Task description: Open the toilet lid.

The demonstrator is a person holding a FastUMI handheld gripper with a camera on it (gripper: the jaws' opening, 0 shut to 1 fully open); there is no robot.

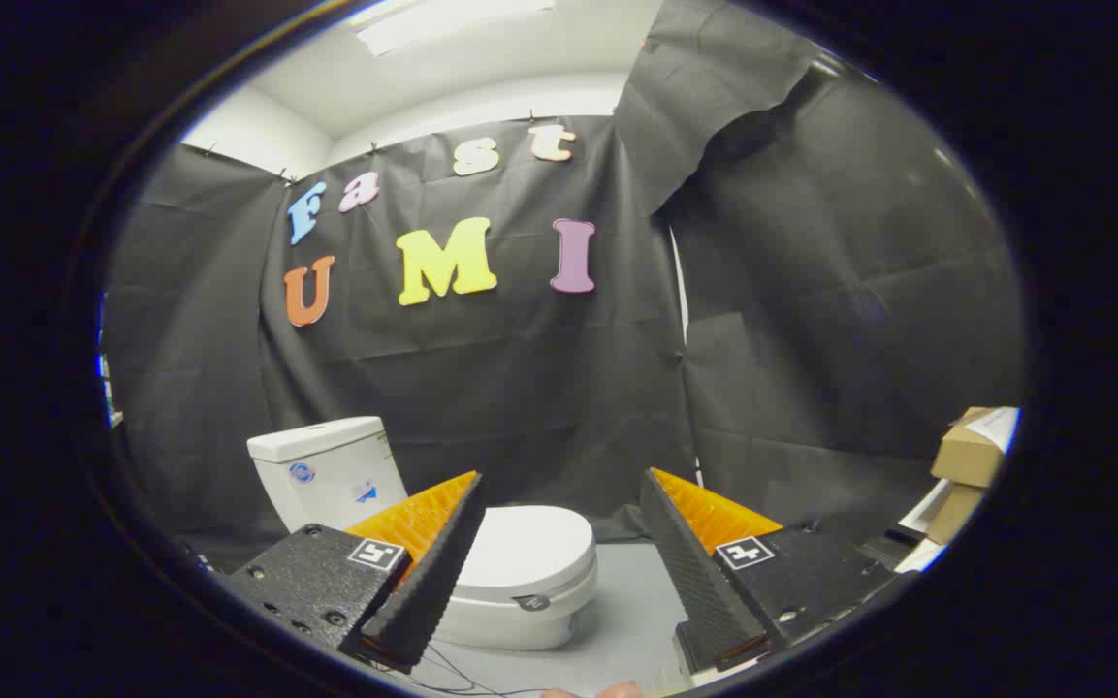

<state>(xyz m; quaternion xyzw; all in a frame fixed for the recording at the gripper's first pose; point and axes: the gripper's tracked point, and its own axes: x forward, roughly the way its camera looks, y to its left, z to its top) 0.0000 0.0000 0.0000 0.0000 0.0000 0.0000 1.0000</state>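
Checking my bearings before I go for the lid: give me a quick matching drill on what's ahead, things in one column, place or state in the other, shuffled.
Things:
1. toilet lid
2. tank
3. cardboard boxes
4. gripper

Place or state:
A. far off beyond the right finger, by the booth wall
B. jaws open, holding nothing
C. down, closed over the bowl, just ahead of the fingers
D. upright behind the bowl, beyond the left finger

Pairs: 1-C, 2-D, 3-A, 4-B
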